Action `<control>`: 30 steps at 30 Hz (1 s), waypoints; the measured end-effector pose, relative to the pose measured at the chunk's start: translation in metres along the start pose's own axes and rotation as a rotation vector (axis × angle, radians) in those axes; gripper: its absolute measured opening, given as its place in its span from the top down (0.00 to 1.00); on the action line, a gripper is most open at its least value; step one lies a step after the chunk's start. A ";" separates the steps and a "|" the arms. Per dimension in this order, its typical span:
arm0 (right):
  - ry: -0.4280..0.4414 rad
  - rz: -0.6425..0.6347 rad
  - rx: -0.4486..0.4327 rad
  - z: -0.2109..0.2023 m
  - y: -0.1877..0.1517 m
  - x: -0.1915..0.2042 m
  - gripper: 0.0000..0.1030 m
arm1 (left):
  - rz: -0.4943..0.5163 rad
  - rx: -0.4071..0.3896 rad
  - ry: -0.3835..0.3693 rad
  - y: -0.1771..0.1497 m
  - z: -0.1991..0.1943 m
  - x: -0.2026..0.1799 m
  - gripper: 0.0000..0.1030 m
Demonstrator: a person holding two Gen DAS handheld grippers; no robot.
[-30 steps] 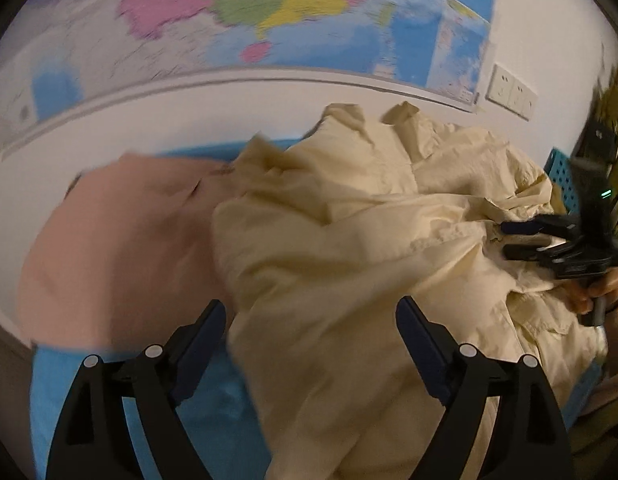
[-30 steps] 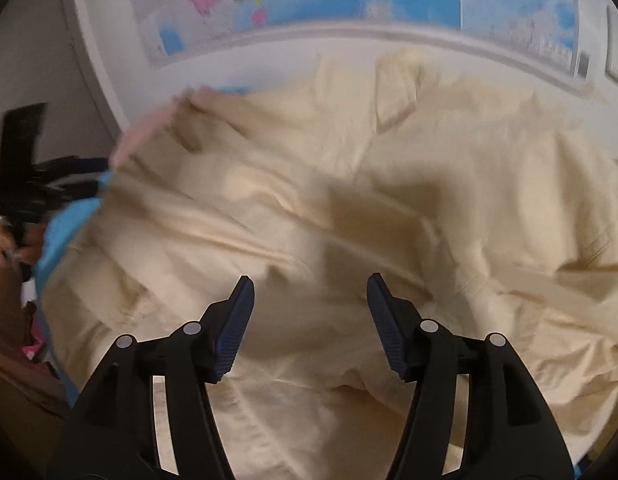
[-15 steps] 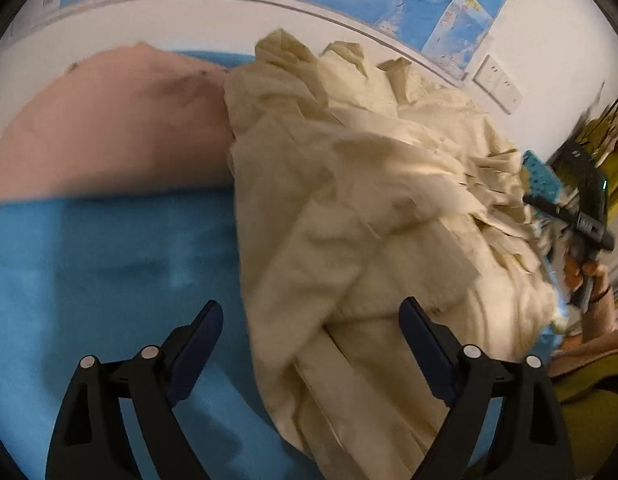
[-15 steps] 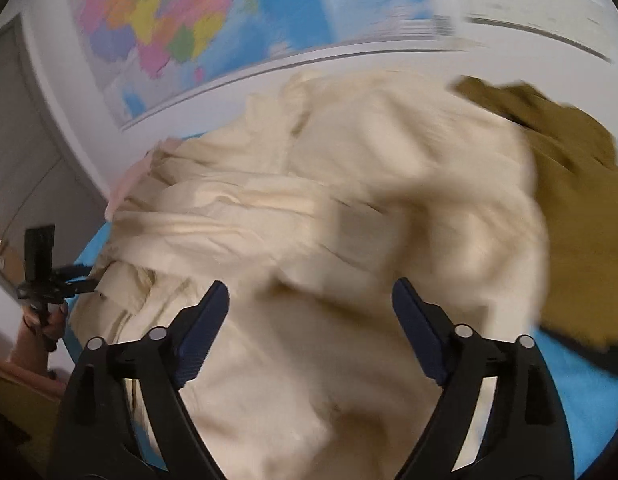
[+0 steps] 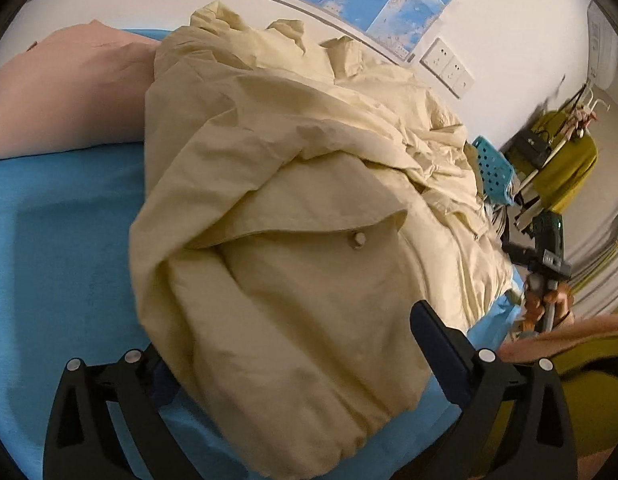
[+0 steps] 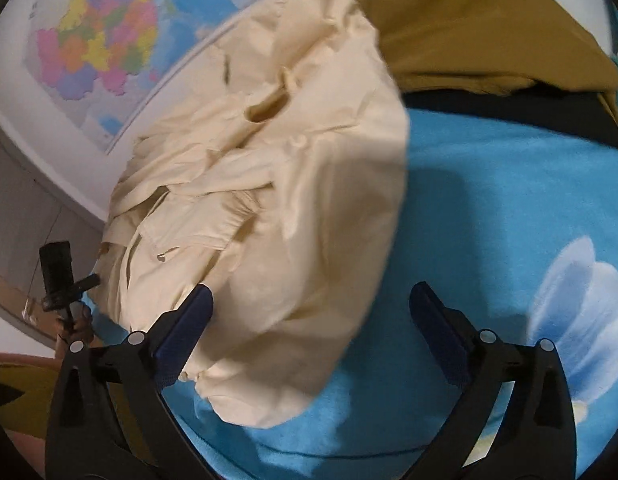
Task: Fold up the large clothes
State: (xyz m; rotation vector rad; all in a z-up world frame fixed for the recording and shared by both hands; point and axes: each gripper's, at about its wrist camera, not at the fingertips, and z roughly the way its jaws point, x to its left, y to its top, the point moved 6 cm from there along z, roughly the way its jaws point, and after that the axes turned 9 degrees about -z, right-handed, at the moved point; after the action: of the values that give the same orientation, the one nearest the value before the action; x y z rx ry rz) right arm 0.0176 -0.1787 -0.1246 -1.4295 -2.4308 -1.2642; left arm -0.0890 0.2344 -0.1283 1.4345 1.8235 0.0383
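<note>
A crumpled cream jacket [image 5: 293, 216] with a buttoned pocket flap lies heaped on a blue blanket [image 5: 61, 240]. My left gripper [image 5: 293, 356] is open, its jaws standing either side of the jacket's near hem; the cloth drapes over the left fingertip. In the right wrist view the same jacket [image 6: 277, 200] fills the middle. My right gripper [image 6: 309, 320] is open and empty, its left finger [image 6: 185, 328] at the jacket's near edge and its right finger over bare blanket [image 6: 509, 200]. Each gripper shows small in the other's view, at the bed's near edge.
A pink garment [image 5: 65, 96] lies at the far left. An olive-brown garment [image 6: 481, 28] lies at the far right. A wall map [image 6: 97, 48] and sockets [image 5: 447, 66] are behind. A teal perforated basket [image 5: 493, 168] and a clothes rack [image 5: 565, 160] stand at the right.
Both grippers have swung apart and lower toward the jacket's near edge. The left view has come closer onto the pocket flap; the right view has turned right, showing more blue blanket.
</note>
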 end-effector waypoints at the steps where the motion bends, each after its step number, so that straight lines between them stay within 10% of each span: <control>1: 0.036 -0.009 -0.008 0.002 -0.001 0.005 0.10 | -0.013 -0.007 -0.008 0.002 0.002 -0.002 0.07; 3: 0.086 -0.018 -0.022 0.008 0.000 0.012 0.15 | -0.035 -0.012 -0.024 0.005 0.007 -0.006 0.07; 5: 0.112 -0.043 -0.020 0.018 0.002 0.023 0.54 | -0.051 -0.025 0.001 0.009 0.014 -0.011 0.13; 7: 0.179 0.008 -0.006 0.026 0.002 0.031 0.79 | -0.046 -0.029 0.067 0.010 0.017 -0.014 0.34; 10: 0.261 0.014 -0.072 0.005 0.010 0.047 0.86 | -0.092 -0.028 0.009 0.014 0.006 -0.022 0.66; 18: 0.337 -0.109 -0.271 -0.100 0.018 0.095 0.90 | -0.054 -0.147 -0.102 0.006 -0.077 -0.049 0.75; 30: 0.264 0.111 0.008 -0.044 -0.063 0.028 0.43 | -0.145 0.031 -0.033 -0.045 -0.023 -0.001 0.40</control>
State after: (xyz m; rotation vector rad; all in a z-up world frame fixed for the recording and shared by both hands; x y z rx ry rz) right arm -0.0604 -0.2033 -0.1221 -1.2826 -2.1529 -1.3227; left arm -0.1386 0.2275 -0.1335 1.3131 1.9033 -0.0864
